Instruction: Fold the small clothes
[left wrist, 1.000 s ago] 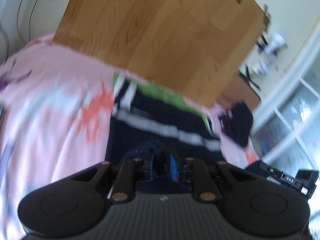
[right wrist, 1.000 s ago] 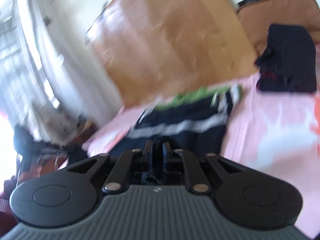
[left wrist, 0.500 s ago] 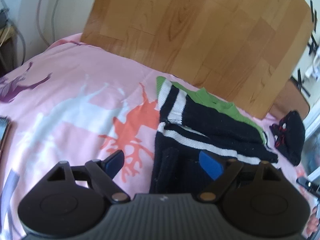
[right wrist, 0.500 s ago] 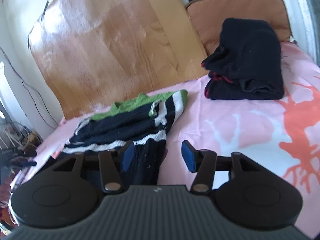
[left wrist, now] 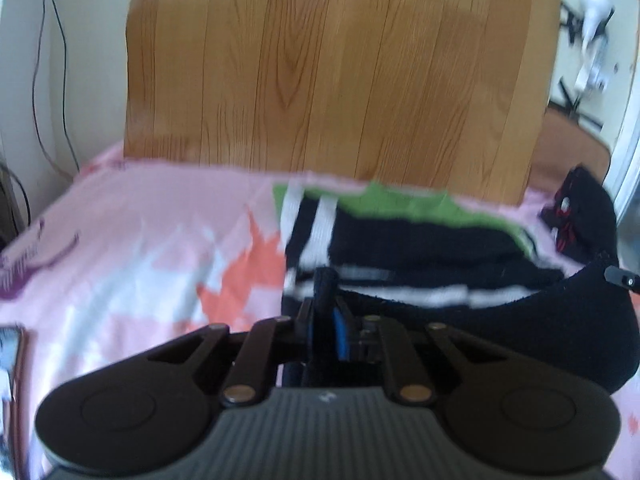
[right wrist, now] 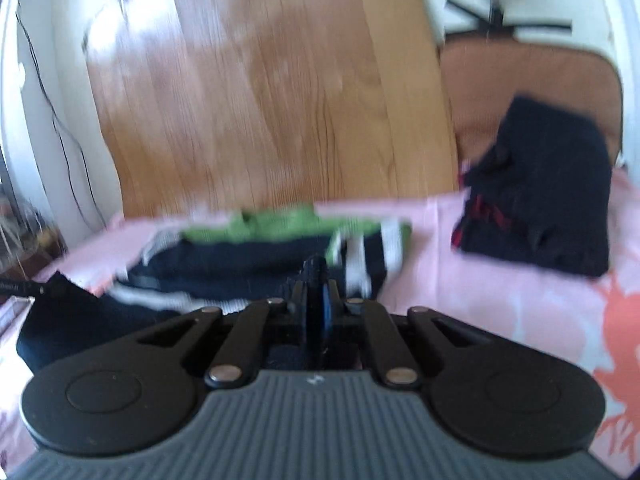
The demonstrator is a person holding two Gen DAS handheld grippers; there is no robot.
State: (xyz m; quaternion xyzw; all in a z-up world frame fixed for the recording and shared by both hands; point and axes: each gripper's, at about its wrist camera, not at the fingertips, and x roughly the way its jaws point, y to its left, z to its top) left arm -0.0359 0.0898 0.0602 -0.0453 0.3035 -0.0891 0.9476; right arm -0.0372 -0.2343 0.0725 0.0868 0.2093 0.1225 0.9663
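Observation:
A small navy sweater (left wrist: 404,248) with white stripes and a green collar lies on the pink bedsheet (left wrist: 140,248); it also shows in the right wrist view (right wrist: 256,264). My left gripper (left wrist: 330,304) is shut on the sweater's near navy hem, which is lifted and sags to the right (left wrist: 520,336). My right gripper (right wrist: 316,292) is shut on the same hem at its other end, the cloth hanging to the left (right wrist: 76,320). Both views are motion-blurred.
A folded dark garment (right wrist: 540,208) with red trim lies on the sheet at the right, against a brown cushion (right wrist: 520,80). A wooden board (left wrist: 340,80) leans upright behind the bed. Cables hang on the left wall (left wrist: 52,80).
Half a second ago both grippers were open over the sweater's near edge. Now both are shut on the hem and have raised it off the sheet.

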